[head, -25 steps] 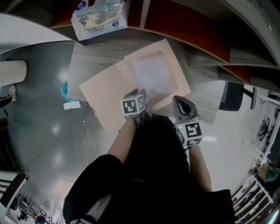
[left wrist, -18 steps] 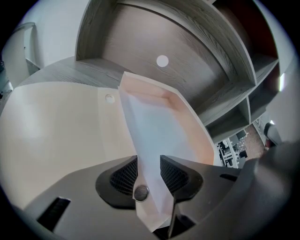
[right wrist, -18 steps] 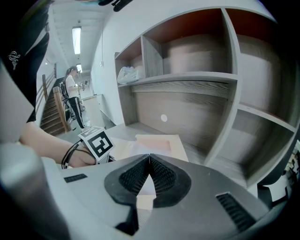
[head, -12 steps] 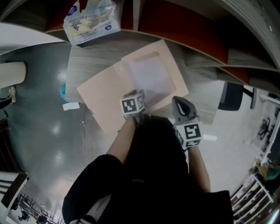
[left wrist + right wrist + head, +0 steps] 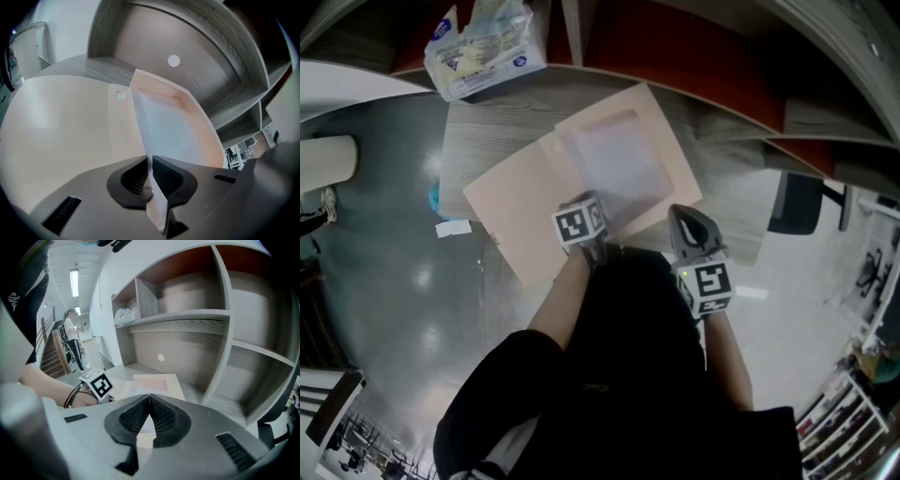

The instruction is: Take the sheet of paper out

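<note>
**Occlusions and crops**

From the head view we cannot see the left gripper's [image 5: 149, 163] jaws, just closed on the sheet of paper [image 5: 164, 131]: its marker cube [image 5: 579, 223] covers them and the folder's [image 5: 520, 220] near edge. The frame top crops the plastic packet [image 5: 483, 42]; its print is unreadable.

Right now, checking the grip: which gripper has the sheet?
The left gripper: its jaws have just closed on the sheet; the right gripper is shut, empty.

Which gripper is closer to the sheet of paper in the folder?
Left. The left gripper has just closed its jaws on the sheet of paper at its near edge. The right gripper hangs shut and empty by the folder, touching nothing.
</note>
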A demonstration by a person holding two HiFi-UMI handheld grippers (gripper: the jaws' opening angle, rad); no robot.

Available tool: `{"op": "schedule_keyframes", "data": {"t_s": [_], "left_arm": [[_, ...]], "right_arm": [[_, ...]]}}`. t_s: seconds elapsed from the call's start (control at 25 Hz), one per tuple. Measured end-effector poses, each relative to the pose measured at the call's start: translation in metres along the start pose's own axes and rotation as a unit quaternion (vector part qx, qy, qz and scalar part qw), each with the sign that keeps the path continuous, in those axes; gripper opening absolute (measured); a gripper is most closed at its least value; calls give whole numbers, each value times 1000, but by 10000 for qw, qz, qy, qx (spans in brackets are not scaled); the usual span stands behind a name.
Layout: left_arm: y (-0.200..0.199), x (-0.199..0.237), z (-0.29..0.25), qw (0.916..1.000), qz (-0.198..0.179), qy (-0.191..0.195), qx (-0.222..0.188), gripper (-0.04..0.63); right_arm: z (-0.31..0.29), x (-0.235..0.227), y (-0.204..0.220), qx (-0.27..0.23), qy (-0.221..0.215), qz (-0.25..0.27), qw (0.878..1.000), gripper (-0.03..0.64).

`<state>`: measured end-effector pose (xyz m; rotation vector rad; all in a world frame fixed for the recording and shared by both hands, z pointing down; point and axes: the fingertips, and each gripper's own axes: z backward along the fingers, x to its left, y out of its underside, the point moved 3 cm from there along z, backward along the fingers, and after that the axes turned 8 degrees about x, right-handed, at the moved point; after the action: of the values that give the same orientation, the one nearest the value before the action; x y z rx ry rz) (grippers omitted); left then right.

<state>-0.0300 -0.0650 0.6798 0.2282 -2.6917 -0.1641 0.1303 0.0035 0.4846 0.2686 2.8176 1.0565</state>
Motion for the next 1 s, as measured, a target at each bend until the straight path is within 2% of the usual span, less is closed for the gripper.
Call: {"op": "schedule_keyframes", "data": {"t_s": [0.36, 0.6, 1.0], "left_arm": [[6, -1, 5, 9997, 70, 224, -36, 55], [4, 12, 17, 9997, 99, 129, -192, 54], [13, 35, 35, 9989, 364, 110, -288, 52]], "right_arm": [[-1, 6, -1, -6, -94, 77, 9999, 17], [-7, 19, -2, -18, -253, 176, 9995, 17], [-19, 50, -9, -23, -603, 419, 9973, 17]]}}
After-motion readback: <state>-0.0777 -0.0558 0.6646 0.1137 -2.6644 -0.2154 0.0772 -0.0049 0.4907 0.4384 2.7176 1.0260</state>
